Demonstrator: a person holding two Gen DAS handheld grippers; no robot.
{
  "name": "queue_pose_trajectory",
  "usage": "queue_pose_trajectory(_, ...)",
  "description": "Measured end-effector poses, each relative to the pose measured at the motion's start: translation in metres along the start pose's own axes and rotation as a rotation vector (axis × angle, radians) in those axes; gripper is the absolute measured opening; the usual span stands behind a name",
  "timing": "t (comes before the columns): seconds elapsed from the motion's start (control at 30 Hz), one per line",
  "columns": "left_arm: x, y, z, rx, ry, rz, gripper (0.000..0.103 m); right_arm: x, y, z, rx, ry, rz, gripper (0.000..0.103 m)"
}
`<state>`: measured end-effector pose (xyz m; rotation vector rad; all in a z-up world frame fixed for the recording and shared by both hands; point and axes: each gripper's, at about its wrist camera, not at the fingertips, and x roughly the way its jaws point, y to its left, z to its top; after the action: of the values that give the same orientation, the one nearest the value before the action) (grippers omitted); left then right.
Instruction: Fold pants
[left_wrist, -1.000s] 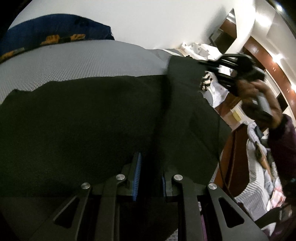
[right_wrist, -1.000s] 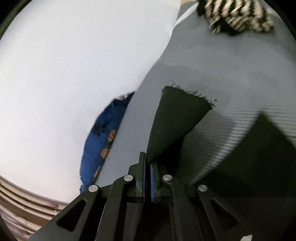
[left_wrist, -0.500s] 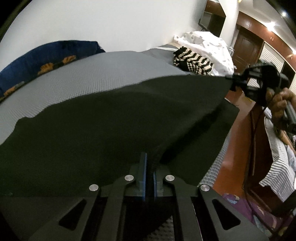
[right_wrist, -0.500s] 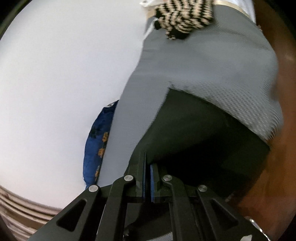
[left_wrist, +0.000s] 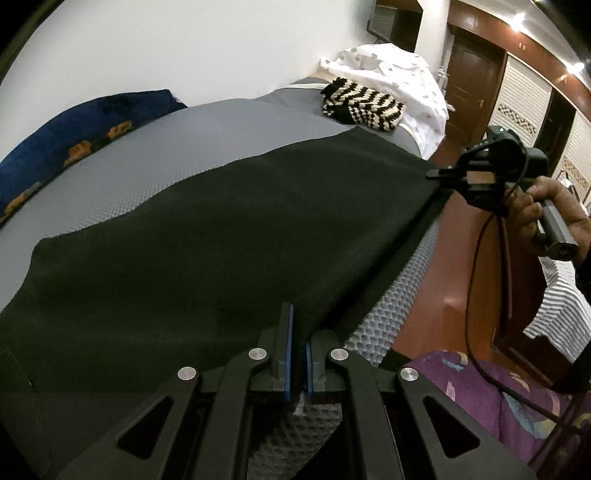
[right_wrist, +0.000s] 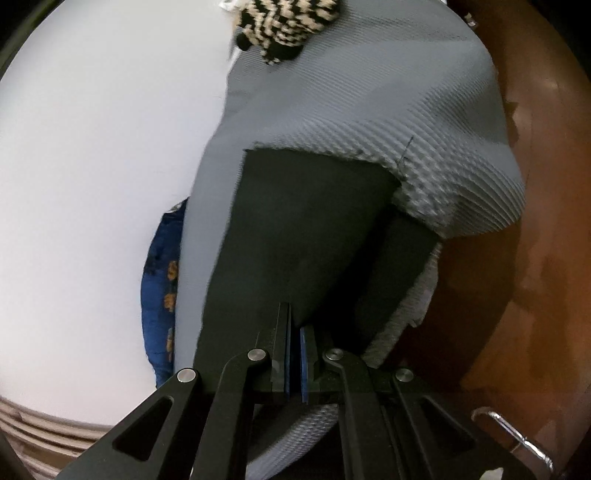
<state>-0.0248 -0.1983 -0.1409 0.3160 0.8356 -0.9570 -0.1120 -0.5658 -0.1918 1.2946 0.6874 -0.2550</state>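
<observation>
The left gripper (left_wrist: 298, 354) has its blue-padded fingers (left_wrist: 289, 354) pinched on the near edge of the black pants (left_wrist: 221, 251), the cloth rising between them. Ahead of those fingers the pants spread flat across the grey textured mattress (left_wrist: 177, 147). To the fingers' right the folded edge runs taut along the mattress side to the right gripper (left_wrist: 439, 173), held in the right hand (left_wrist: 554, 218). In its own view the right gripper (right_wrist: 295, 358) is clamped on the pants (right_wrist: 295, 229). Beyond lie a striped knit garment (left_wrist: 364, 105) and a blue patterned cloth (left_wrist: 74, 136).
</observation>
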Motion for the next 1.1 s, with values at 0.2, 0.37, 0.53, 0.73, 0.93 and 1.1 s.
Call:
queue_pose_trajectory(0.2,-0.007,-0.005,0.001,0.026,-0.014,0.015,0.005,-0.003,0.002,0.000,-0.008,-0.003,0.011,0.004)
queue_pose_trajectory(0.37,-0.005,-0.007,-0.005,0.028,-0.009,0.020,0.005,-0.004,-0.001,-0.002,0.002,0.006,0.005,0.004)
queue_pose_trajectory(0.53,-0.004,-0.009,-0.008,0.043,-0.006,0.026,0.006,-0.005,-0.003,-0.005,0.001,0.008,-0.010,0.004)
queue_pose_trajectory(0.73,-0.002,-0.011,-0.009,0.048,-0.003,0.033,0.006,-0.006,-0.005,-0.006,0.024,0.006,0.001,0.003)
queue_pose_trajectory(0.93,-0.002,-0.014,-0.011,0.081,0.001,0.046,0.007,-0.003,-0.009,-0.006,0.032,0.017,-0.006,0.003)
queue_pose_trajectory(1.1,-0.007,-0.013,-0.013,0.075,-0.012,0.036,0.007,-0.005,-0.008,-0.006,0.036,0.014,-0.005,0.003)
